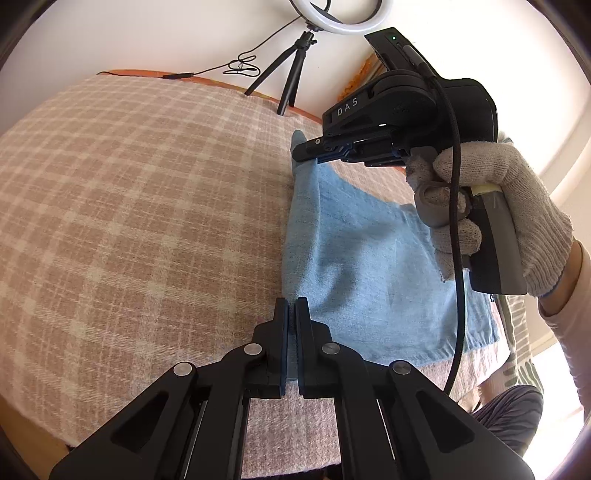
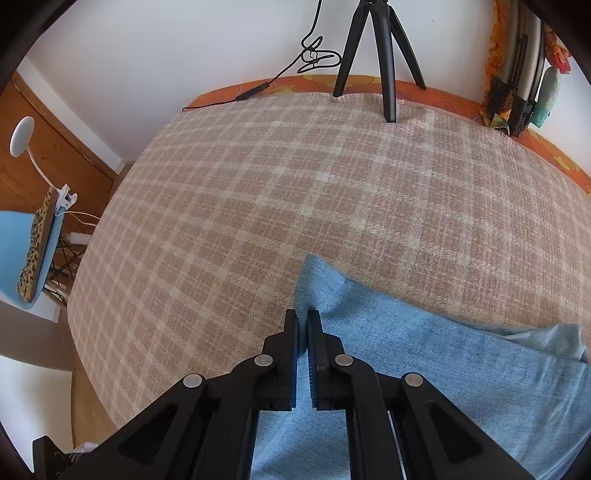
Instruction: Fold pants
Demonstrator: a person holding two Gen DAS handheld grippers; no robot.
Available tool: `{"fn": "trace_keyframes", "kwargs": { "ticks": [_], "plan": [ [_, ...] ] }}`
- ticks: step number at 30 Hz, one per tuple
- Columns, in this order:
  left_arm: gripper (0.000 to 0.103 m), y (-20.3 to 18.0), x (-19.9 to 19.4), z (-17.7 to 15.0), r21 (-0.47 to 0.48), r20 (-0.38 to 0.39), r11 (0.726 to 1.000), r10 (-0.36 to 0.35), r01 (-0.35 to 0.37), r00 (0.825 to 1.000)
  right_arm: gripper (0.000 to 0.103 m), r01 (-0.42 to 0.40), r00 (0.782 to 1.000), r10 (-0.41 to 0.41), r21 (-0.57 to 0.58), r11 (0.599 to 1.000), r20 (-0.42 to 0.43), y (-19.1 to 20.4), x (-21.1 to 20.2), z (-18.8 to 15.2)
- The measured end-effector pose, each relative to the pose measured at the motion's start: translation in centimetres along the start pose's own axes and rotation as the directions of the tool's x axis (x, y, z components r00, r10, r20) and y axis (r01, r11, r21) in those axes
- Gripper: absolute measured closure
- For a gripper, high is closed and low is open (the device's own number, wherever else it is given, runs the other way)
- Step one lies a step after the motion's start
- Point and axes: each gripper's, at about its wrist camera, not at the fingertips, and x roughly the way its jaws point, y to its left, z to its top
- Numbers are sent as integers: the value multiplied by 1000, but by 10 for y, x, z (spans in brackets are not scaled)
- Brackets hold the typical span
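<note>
Left gripper (image 1: pixel 291 306): nearest thing in the left wrist view; fingers drawn together on the near left edge of the pants (image 1: pixel 369 266), a strip of blue cloth showing in the narrow slit between them.
Right gripper (image 2: pixel 303 317): fingers likewise pinched on blue cloth, at the left edge further along, close to the far corner of the pants (image 2: pixel 424 354).
Pants: light blue denim, lying flat on the checked blanket (image 1: pixel 147 221), to the right of both sets of fingers; already doubled, by my reading.
Long axis: runs away from the left gripper toward the right gripper (image 1: pixel 306 149); both hold the same long edge.
Nearer hand: left has the near end, right the far end; the gloved right hand (image 1: pixel 509 214) reaches over the cloth.
Next fold, a guess: the held edge carried sideways across, or one end brought to the other.
Writing: "DAS" on the right gripper's body; no label readable on the pants.
Far: tripod (image 2: pixel 380 55) with ring light (image 1: pixel 332 18) at the blanket's back edge.
</note>
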Motion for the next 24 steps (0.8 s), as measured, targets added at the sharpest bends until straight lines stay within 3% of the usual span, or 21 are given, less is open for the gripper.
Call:
{"fn": "trace_keyframes", "kwargs": {
  "ticks": [2,3,4,11,13,15,18,19,24],
  "plan": [
    [78,2,0,1,-34,-11,999,-9,9,1000,101,-3,1000,3,5,1000,1,-1,-2,2],
    [56,3,-1,2,-55,-12,998,-22,21,1000,101,-5,1000,5,8,1000,4,-2,-4,3],
    [52,3,-1,2,-77,-7,996,-35,34,999,101,-5,1000,4,10,1000,8,-2,-6,3],
    [56,-19,19,0,-41,-35,998,-45,44,998,101,-17,1000,17,3,1000,26,-2,-19,2],
    [82,-25,22,-2,-22,-34,999,-36,35,999,101,-26,999,26,4,1000,29,-4,-22,2],
    [90,-32,19,-4,17,-9,999,-28,28,1000,100,-36,999,37,-20,999,15,-4,-21,2],
    [91,-39,14,-5,56,22,998,-7,6,1000,82,-18,1000,18,-27,999,-8,-7,-20,5],
    [91,-39,14,-6,57,25,998,2,-3,1000,65,-2,1000,2,-25,1000,-10,-7,-20,6],
    [92,-41,14,-7,63,36,998,15,-17,999,64,78,994,-84,-82,994,-68,5,-4,12]
  ]
}}
